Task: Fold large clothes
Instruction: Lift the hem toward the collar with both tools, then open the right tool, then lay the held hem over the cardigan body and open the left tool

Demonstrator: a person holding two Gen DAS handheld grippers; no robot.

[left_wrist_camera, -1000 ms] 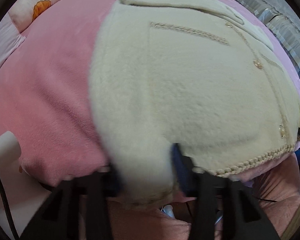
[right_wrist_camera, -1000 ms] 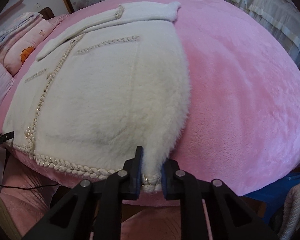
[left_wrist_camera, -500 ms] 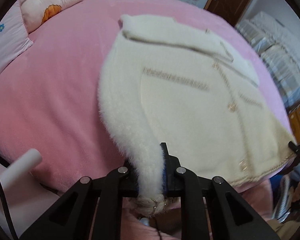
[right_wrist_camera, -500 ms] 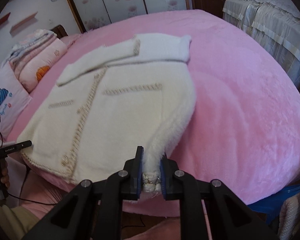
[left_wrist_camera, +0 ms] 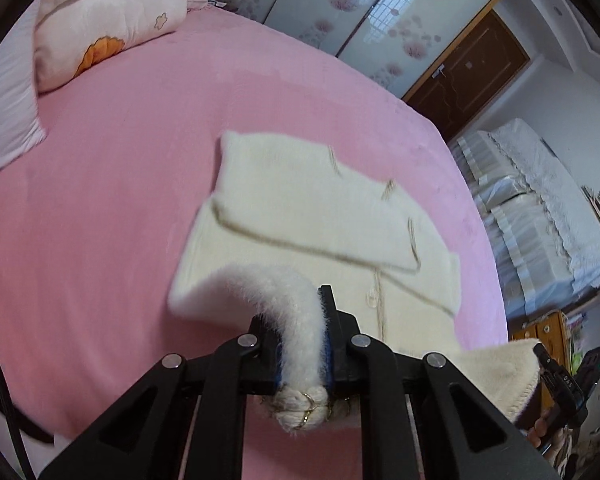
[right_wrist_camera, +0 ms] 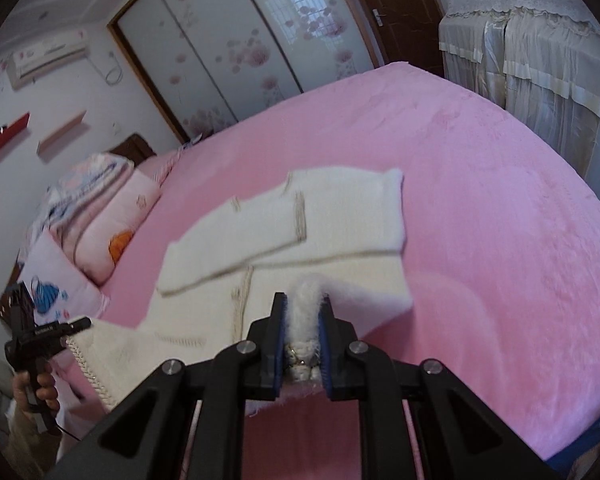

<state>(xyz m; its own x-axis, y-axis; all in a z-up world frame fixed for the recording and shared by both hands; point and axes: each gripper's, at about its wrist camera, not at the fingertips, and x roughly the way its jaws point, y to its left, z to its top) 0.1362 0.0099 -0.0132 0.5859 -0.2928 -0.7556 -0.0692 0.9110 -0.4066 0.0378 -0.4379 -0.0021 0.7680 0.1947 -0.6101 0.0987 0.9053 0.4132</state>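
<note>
Where pink bed (right_wrist_camera: 480, 208) ends: floral wardrobe doors (right_wrist_camera: 236, 52), wooden door (left_wrist_camera: 468, 68).

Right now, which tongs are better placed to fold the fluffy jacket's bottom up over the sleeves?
Neither alone. The left tongs and right tongs each pinch a hem corner of the jacket, both lifted.

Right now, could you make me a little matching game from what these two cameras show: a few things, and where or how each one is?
Things:
1. cream jacket
2. left gripper
3. flowered pillow
4. wardrobe doors

States:
a. at the bed's head end
b. hem lifted, top resting on the pink bed
c. beyond the bed, against the wall
d. clamped on a hem corner

Pairs: 1-b, 2-d, 3-a, 4-c
</note>
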